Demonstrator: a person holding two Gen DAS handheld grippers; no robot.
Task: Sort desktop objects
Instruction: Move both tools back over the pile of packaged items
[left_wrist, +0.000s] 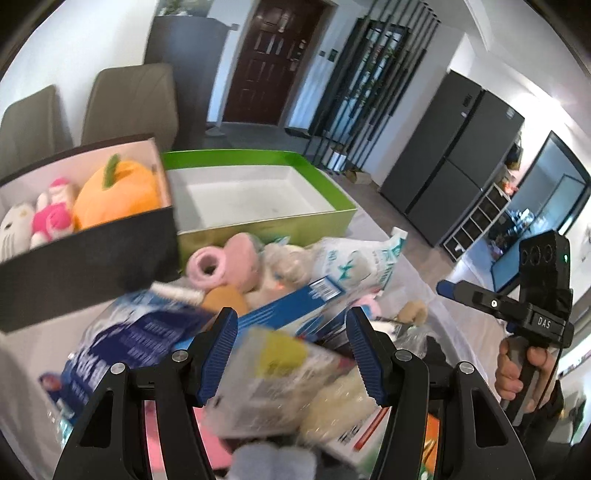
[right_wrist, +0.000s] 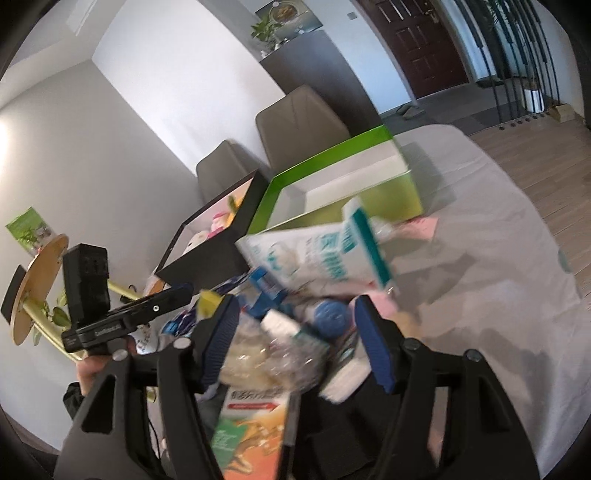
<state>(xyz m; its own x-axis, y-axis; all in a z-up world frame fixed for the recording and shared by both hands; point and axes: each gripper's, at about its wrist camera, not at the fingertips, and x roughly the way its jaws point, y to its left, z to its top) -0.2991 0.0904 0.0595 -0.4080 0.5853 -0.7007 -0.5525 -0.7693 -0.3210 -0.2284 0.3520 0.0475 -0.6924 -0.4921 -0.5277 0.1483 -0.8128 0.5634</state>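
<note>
Across the cloth-covered worktop (right_wrist: 498, 258), unsorted clutter sits heaped in front of two bins. Black box (left_wrist: 92, 258) already holds plush toys (left_wrist: 114, 195), so soft things likely go there; green box (left_wrist: 258, 221) beside it is empty, probably for packaged goods. Left claw (left_wrist: 291, 354) hangs over the heap, a blurred clear packet (left_wrist: 273, 373) between its jaws; grip uncertain. Right claw (right_wrist: 295, 343) spread open, holding nothing, above the bottles and cartons.
</note>
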